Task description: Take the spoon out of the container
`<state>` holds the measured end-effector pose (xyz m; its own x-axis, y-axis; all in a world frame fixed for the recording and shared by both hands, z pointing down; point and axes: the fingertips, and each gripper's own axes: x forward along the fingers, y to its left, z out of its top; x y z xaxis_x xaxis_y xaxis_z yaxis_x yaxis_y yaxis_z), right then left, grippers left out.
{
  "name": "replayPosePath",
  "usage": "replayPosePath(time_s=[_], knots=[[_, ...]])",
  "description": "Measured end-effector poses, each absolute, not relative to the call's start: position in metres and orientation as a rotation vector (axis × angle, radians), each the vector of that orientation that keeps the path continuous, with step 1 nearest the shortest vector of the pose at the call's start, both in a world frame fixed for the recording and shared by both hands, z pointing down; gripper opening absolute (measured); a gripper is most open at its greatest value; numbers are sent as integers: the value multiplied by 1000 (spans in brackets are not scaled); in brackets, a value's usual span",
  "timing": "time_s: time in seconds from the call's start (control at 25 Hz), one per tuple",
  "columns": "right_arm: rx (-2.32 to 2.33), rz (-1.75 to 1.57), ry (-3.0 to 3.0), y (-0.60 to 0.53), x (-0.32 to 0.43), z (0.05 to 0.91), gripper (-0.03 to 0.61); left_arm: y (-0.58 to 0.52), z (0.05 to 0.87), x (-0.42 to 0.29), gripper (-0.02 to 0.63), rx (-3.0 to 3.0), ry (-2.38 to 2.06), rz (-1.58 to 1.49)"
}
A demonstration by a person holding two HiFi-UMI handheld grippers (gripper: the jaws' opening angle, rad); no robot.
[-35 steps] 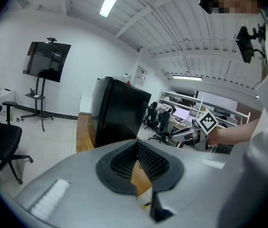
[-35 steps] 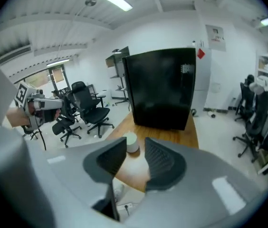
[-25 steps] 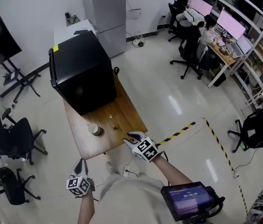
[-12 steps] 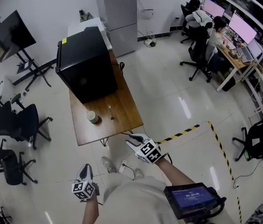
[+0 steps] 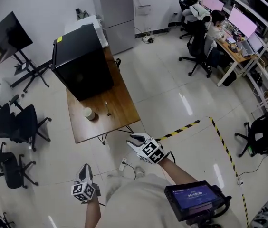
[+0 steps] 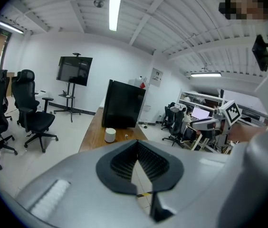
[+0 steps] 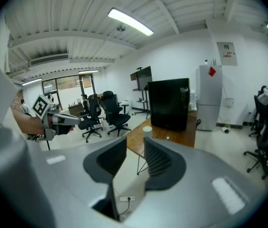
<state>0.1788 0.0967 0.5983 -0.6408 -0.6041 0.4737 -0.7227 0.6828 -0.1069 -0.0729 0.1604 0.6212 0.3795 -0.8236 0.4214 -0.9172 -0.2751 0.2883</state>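
— Well, nearest you, your left gripper (image 5: pixel 83 169) hangs low by your side, its jaws closed tip to tip with nothing in them.

— And your right gripper (image 5: pixel 133 139) is held out ahead of you, jaws parted a little, empty too. Both hang over the floor, well short of the bench.

— Under you the floor (image 5: pixel 172 94) is pale, glossy tile. A yellow-and-black tape line (image 5: pixel 181 133) runs across it to your right, and a white power strip (image 5: pixel 123 164) lies near your feet.

— Past that stands the wooden bench (image 5: pixel 124 115). The white container (image 5: pixel 89 113) sits upright on its near half, toward the left edge.

— What looks like the spoon (image 5: pixel 108 108) lies flat on the wood beside the container, apart from it. It's too small from where you stand to be sure.

— Behind both, a big black box (image 5: pixel 81 63) fills the bench's far end.

— Farther on you have a tall pale cabinet (image 5: pixel 115 13) against the wall. A screen on a stand (image 5: pixel 8 34) and black office chairs (image 5: pixel 17 122) are off to your left.

— Far right, a person (image 5: pixel 215 25) sits at a desk (image 5: pixel 234 51) with monitors.
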Motion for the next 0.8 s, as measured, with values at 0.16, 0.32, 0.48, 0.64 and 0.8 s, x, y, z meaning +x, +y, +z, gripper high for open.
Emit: replayPosePath(time_s=[0.16, 0.32, 0.48, 0.64, 0.8], knots=[[1030, 404, -2461, 97, 172, 602, 115, 150, 612, -70, 0, 2205, -1464, 251], [1025, 384, -2471, 92, 161, 592, 115, 144, 601, -69, 0, 2243, -1468, 249], [1043, 416, -2476, 90, 149, 592, 117, 143, 608, -71, 0, 2236, -1429, 265], [1050, 430, -2461, 86, 118, 597, 107, 136, 616, -92, 0, 2244, -1371, 305], [1027, 426, -2450, 85, 105, 603, 104, 122, 616, -99, 0, 2269, -1341, 329]])
